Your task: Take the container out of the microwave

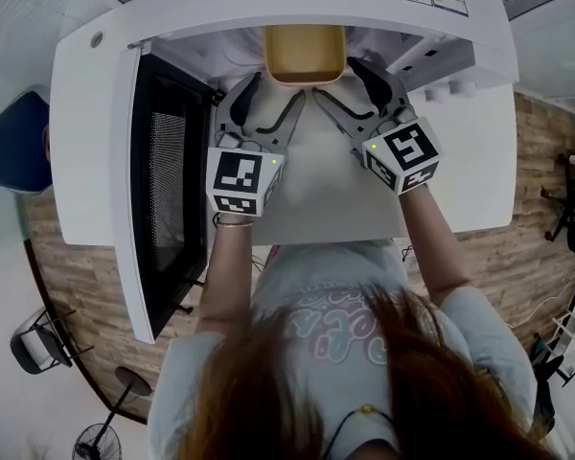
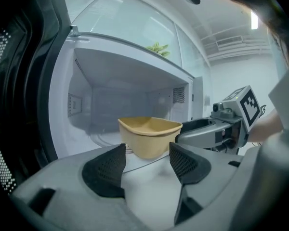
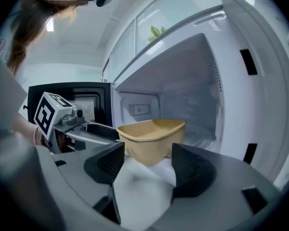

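- My left gripper (image 2: pixel 147 161) has its jaws spread wide with nothing between the pads. The tan container (image 2: pixel 150 136) stands just past their tips, in the centre of the left gripper view.
- My right gripper (image 3: pixel 145 163) is likewise open and empty. The same container stands ahead of its tips, in the middle of the right gripper view.
- In the head view the container sits at top centre, in the mouth of the white microwave (image 3: pixel 188 61). My two grippers reach up to it from lower left and lower right, and their inner fingers lie close together just beneath its near edge.
- In the left gripper view, one finger (image 2: pixel 197 131) of the right gripper comes in from the right and ends at the container's side. In the right gripper view, a finger (image 3: pixel 94 131) of the left gripper does the same from the left. Either may be touching the wall, but the wide-angle curve leaves me unsure.
- The container is upright and looks empty, with its rim wider than its base.
- The microwave door (image 1: pixel 165 175) stands swung open at the left of the head view, its dark mesh window facing the cavity.
- My forearms (image 1: pixel 431 247) run down from the marker cubes (image 1: pixel 241 180) toward the bottom of the head view. My hair (image 1: pixel 383 381) and pale shirt (image 1: pixel 335 276) fill the frame there.
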`<state>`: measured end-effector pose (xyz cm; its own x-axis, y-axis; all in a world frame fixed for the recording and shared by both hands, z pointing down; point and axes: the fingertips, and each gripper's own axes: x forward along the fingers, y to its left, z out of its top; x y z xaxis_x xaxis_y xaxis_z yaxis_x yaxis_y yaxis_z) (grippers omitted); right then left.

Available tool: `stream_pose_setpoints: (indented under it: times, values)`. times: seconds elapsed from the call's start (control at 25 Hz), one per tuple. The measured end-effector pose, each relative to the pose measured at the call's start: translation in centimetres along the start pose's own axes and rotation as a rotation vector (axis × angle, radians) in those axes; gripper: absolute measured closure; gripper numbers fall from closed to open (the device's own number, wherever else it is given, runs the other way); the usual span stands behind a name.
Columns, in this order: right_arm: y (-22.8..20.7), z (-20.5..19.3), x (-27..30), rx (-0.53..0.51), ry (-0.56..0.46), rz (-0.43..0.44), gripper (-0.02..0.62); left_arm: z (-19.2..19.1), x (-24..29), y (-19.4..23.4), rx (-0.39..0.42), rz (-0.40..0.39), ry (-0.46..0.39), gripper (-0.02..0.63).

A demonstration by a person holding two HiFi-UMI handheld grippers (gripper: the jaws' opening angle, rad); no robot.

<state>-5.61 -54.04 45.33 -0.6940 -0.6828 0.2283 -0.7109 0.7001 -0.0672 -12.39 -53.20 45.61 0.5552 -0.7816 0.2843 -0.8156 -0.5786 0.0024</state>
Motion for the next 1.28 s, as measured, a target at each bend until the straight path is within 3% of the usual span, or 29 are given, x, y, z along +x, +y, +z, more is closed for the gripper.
stream_pose_setpoints:
  times: [0.76, 1.28]
  values:
    - [0.0, -0.1, 1.0, 0.036, -0.007, 0.055, 0.304, 0.3, 1.1, 0.2, 0.024, 0.007, 0.001, 0.351]
    - [-0.4, -0.4, 1.5, 0.001, -0.003, 0.004, 0.330, 0.3, 1.4, -0.2, 0.034, -0.008, -0.002, 0.394]
